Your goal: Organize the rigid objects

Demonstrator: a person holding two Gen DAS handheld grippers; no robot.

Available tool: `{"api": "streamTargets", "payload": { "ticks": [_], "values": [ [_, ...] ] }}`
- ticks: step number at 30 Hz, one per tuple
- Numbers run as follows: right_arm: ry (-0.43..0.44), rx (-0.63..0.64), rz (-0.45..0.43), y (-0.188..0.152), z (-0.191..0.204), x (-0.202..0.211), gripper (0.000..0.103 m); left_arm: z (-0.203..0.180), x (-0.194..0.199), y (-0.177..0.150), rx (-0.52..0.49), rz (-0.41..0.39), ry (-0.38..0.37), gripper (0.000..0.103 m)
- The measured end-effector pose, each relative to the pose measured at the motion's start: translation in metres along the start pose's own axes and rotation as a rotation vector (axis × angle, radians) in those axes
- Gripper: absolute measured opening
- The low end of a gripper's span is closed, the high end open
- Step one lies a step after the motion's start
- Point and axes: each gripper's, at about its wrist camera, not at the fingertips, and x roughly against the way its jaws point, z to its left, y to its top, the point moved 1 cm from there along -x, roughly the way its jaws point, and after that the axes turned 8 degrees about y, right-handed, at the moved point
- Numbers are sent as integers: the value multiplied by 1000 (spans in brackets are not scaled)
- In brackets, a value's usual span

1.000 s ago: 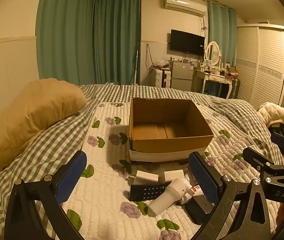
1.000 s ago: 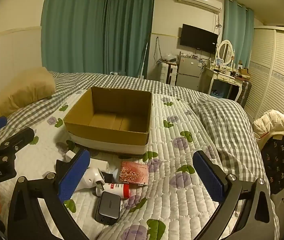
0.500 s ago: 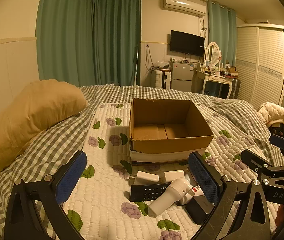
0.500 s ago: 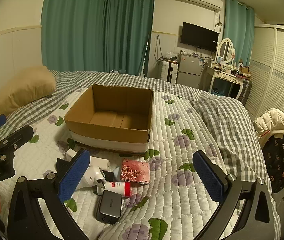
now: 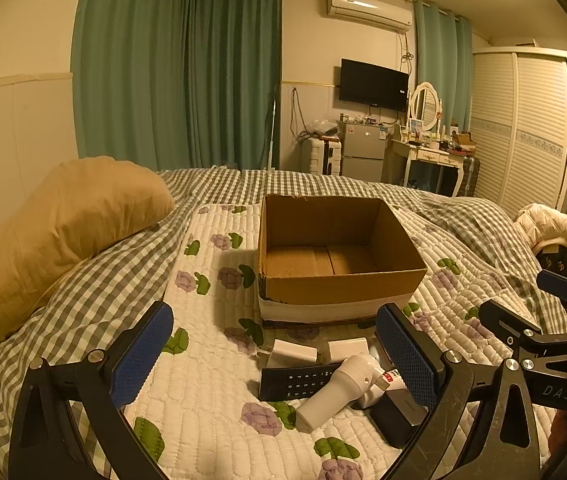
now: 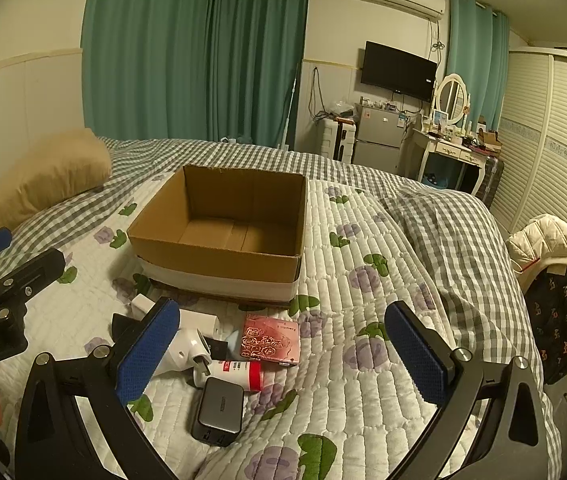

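— Since both sets of jaws stand wide open and hold nothing, what worries you?

— The pile just in front of the box point(image 6: 219, 236): dryer point(image 6: 187, 350), remote point(image 5: 297, 380), tube point(image 6: 239, 370), charger point(image 6: 217, 406) and pink case point(image 6: 269, 340) touch or overlap. A grab at one could nudge its neighbours, and the soft quilt point(image 6: 363, 360) may let them tip.

— Room to move?

— Right of the box the quilt lies bare. The box is open-topped and empty; its near wall must be cleared.

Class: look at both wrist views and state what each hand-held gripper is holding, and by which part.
Nothing is held. The left hand-held gripper and right hand-held gripper are both open and empty above the bed; the items lie loose before the cardboard box.
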Motion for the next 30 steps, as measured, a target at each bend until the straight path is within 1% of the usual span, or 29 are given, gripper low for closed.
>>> {"api": "streamTargets", "payload": {
  "ticks": [30],
  "values": [
    [0, 7, 6, 2, 0, 1, 103, -2, -2, 2, -3, 0, 0, 103]
  ]
}}
